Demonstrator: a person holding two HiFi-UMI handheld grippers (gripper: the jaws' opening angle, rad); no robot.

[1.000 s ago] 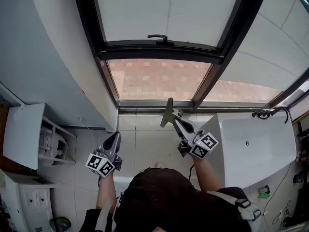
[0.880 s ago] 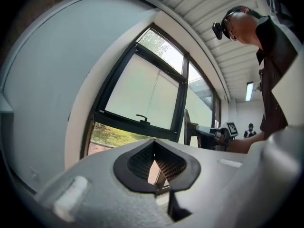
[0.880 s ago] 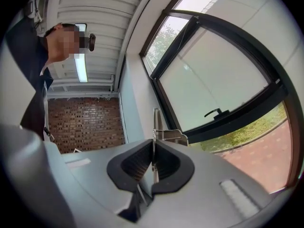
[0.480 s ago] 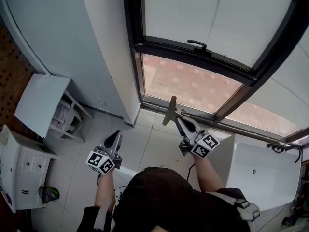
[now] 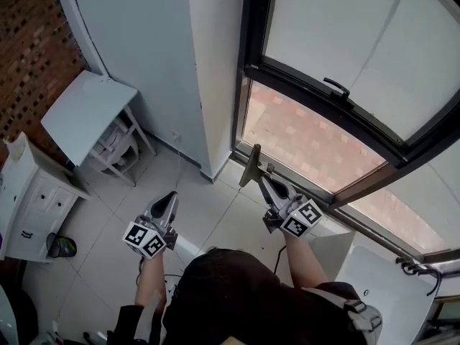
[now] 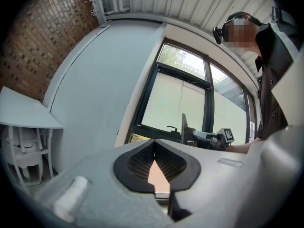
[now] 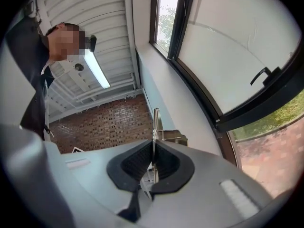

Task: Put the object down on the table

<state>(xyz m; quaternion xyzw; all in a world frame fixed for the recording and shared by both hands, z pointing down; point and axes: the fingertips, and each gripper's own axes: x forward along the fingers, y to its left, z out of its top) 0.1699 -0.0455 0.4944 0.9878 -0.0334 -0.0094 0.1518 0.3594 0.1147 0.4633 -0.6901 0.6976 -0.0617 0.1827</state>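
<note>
Left tongs (image 5: pixel 170 197), right tongs (image 5: pixel 264 182): grey, black ribbed pads (image 6: pixel 135 164), marker cubes (image 5: pixel 146 239); dark top (image 5: pixel 230 293), grey strap (image 5: pixel 352 311).

You have no word, brand or number to read anywhere in these views. The only signs are the black-and-white square markers on the cube (image 5: pixel 146 238) of your left claw (image 5: pixel 169 199) and on the cube (image 5: pixel 302 218) of your right claw (image 5: pixel 264 181). They are blocky patterns, not letters or digits.

Pale tiled floor (image 5: pixel 108 225), white side table (image 5: pixel 88 112), white cabinet (image 5: pixel 34 192)
</note>
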